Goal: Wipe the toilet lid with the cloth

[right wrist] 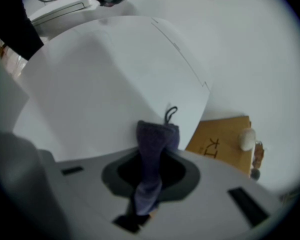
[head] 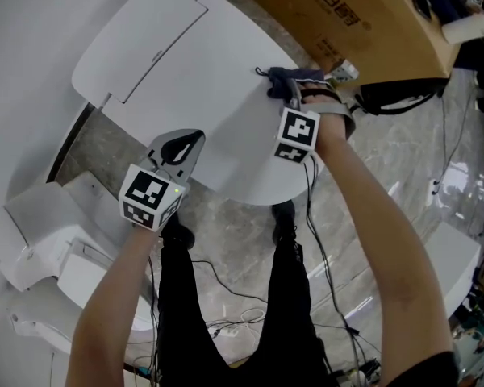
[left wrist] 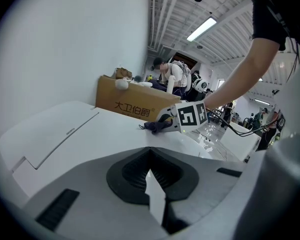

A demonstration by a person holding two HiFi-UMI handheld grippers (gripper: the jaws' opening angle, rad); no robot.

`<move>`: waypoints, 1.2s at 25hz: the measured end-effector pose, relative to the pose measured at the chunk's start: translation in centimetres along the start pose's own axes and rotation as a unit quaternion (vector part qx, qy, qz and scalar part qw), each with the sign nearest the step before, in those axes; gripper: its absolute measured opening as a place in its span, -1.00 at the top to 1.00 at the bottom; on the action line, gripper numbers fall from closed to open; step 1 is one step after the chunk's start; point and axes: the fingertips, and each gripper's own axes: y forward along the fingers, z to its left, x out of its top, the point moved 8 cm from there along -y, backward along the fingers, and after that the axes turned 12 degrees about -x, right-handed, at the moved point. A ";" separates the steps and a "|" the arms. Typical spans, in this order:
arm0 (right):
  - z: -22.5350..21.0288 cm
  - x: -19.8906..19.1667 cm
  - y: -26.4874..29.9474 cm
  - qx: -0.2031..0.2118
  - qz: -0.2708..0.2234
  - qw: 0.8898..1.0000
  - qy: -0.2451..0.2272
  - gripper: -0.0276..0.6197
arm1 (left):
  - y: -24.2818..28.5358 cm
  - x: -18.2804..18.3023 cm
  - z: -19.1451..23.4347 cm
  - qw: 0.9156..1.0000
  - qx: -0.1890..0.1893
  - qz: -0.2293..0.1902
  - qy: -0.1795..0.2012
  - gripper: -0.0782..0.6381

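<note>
while the white toilet lid [head: 218, 111] lies shut and takes up the middle of the head view, a brown cardboard box [head: 347, 14] with printed characters stands just beyond its far right edge. the left tongs [head: 195, 138] sit at the lid's near left edge, their dark pads drawn together with only a thin sliver of white showing between them and nothing in their grip. the right tongs [head: 295, 89] are over the lid's right side, near the box, and are clamped on the cloth [head: 290, 76]. the cloth is dark purple-blue and bunched; it runs out from between the pads onto the lid surface, and a small hanging loop [right wrist: 171, 114] lies at its far end.
</note>
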 end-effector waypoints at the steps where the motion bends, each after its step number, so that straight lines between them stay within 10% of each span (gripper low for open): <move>1: 0.2 0.0 -0.2 0.000 -0.001 1.000 0.000 0.72 | 0.0 -0.1 -0.1 1.000 0.000 0.000 0.000 0.73; 30: 7.3 0.5 -6.6 0.029 -0.023 0.998 0.049 0.72 | 1.0 -0.5 -1.6 1.000 -0.013 0.002 -0.003 0.73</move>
